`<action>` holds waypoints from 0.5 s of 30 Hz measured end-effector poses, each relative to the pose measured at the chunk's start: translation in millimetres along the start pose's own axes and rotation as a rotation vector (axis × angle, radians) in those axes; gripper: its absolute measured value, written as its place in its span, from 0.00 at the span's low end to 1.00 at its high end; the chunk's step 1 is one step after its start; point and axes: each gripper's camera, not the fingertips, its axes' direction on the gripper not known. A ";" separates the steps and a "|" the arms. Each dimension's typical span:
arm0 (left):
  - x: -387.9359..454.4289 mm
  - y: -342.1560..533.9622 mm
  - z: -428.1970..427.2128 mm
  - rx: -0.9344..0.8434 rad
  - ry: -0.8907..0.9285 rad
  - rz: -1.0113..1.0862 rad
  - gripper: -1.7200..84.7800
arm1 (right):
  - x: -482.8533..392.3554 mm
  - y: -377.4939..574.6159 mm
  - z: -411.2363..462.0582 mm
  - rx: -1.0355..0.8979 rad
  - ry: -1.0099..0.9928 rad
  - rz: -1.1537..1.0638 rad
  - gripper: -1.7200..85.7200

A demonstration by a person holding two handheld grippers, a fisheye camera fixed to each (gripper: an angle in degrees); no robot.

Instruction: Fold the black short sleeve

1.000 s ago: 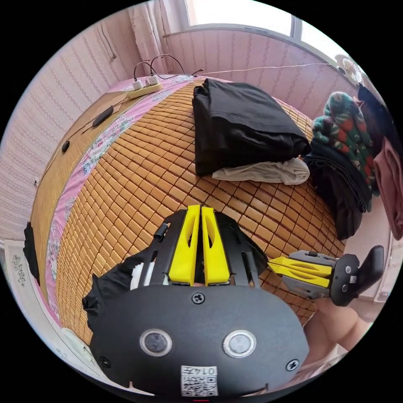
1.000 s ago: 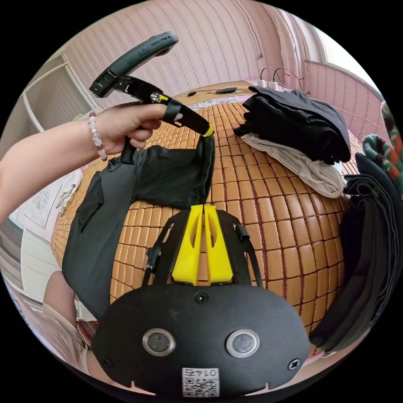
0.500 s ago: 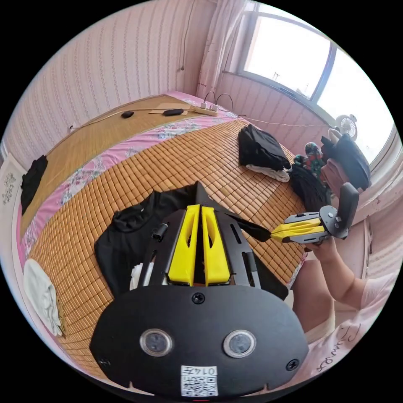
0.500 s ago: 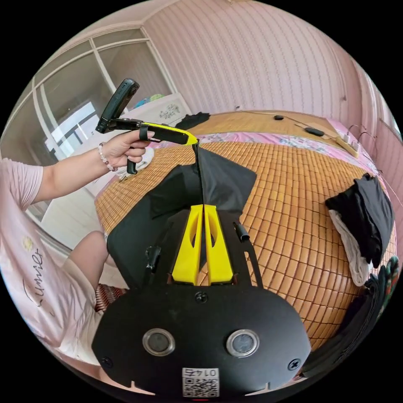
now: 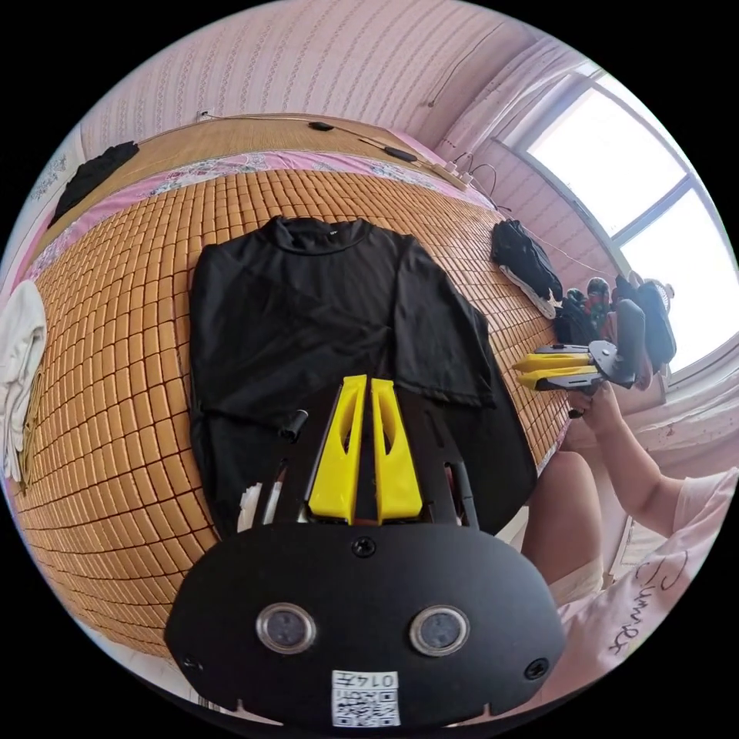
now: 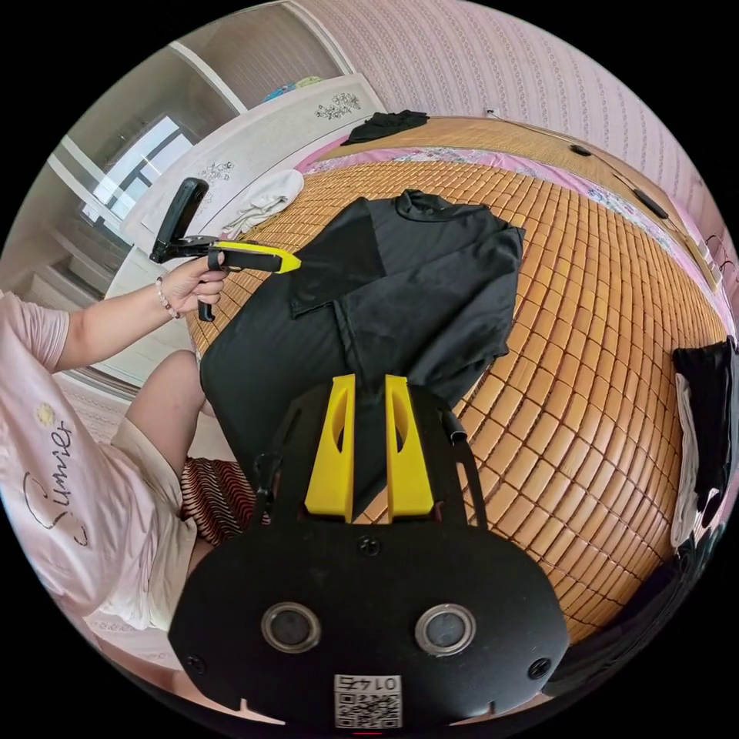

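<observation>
The black short sleeve shirt [image 5: 323, 308] lies flat on the bamboo mat [image 5: 115, 462], collar at the far end and hem hanging over the near edge. In the right gripper view the shirt [image 6: 431, 292] has one sleeve folded inward. My left gripper [image 5: 368, 382] hovers above the lower part of the shirt, jaws together with no cloth seen between them. A hand holds that left gripper [image 6: 291, 264] beside the shirt's edge. My right gripper [image 6: 369, 381] is open over the hem, with nothing in it. From the left gripper view, the right gripper [image 5: 523, 369] sits off the mat's right edge.
A pile of folded dark and pale clothes [image 5: 525, 260] sits at the mat's far right, the same clothes pile [image 6: 704, 400] at the right gripper view's edge. A white cloth [image 5: 19, 369] lies at the left edge. The person's legs [image 6: 165, 400] are against the near edge.
The shirt was held up by both grippers; it now lies spread flat on the mat. My right gripper has opened and let go. Both hands have pulled back toward the near edge.
</observation>
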 end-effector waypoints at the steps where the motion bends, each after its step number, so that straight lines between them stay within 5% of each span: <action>1: -14.5 6.2 -4.6 0.004 -0.025 -0.008 0.01 | 2.2 -9.7 -1.8 -0.005 0.013 -0.001 0.10; 15: -189.3 -26.8 -35.6 0.064 -0.117 -0.135 0.07 | 67.9 -152.3 5.4 -0.012 0.229 0.135 0.17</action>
